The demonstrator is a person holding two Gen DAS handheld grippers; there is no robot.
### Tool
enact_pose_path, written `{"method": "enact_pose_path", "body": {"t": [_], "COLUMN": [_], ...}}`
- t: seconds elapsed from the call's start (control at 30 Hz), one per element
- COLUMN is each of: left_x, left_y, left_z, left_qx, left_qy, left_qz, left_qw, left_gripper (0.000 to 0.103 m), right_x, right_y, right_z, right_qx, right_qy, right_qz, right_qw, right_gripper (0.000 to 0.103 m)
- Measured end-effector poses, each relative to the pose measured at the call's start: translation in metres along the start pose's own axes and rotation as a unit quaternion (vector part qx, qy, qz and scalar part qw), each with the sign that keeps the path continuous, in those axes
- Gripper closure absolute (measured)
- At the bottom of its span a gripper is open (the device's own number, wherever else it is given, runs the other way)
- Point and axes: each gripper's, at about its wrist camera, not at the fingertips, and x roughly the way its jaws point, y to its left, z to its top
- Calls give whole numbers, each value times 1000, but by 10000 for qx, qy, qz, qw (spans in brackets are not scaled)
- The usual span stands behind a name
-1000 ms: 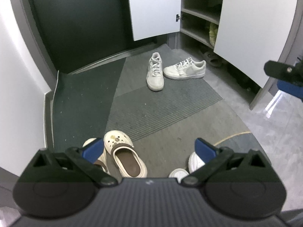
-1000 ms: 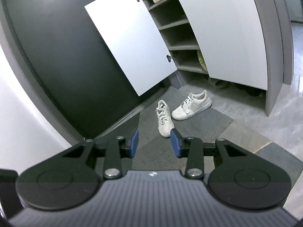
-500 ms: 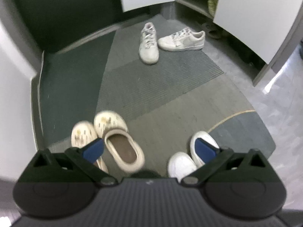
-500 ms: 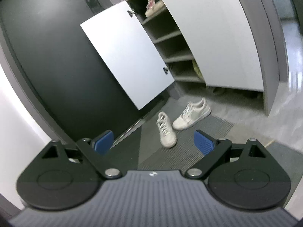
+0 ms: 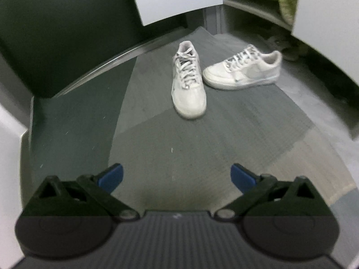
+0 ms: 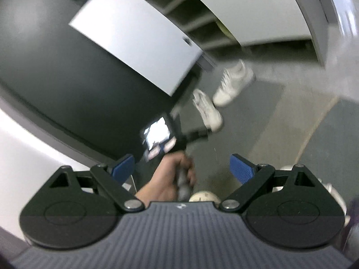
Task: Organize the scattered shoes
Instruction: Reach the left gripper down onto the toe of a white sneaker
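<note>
Swung down and forward past the clogs, now out of frame; left gripper [image 5: 176,177] spread wide over bare mat [image 5: 157,139], nothing between. Right gripper [image 6: 182,167] likewise spread and empty, rolled, behind the left hand [image 6: 172,177]. Ahead on the mat: two white sneakers [image 5: 188,83], toes nearly touching, near the open cabinet [image 5: 253,6].

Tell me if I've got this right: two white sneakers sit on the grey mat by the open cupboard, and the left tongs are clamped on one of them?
Not quite. The left wrist view shows the left tongs open and empty, well short of both white sneakers. Those do sit on the grey mat by the open cupboard.
</note>
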Motion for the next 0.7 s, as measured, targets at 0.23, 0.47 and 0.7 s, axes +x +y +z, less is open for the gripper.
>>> {"method": "enact_pose_path", "body": {"t": [0.23, 0.47, 0.7], "left_x": [139, 211, 266], "left_y": [-16, -32, -35], "left_z": [29, 60, 76], "left_qx": [-224, -7, -130], "left_qy": [49, -367, -139], "left_qz": [56, -9, -74], "left_qw": [9997, 9993, 9998], "left_gripper": [0, 0, 0], "right_x": [61, 101, 138], "right_y": [-35, -54, -50], "right_z": [18, 32, 21], "right_qx": [683, 1065, 1047], "right_qy": [568, 448, 769], "right_qz": [-1034, -1819, -2136], "right_qw": [9907, 9765, 9683], "right_gripper": [9, 9, 9]}}
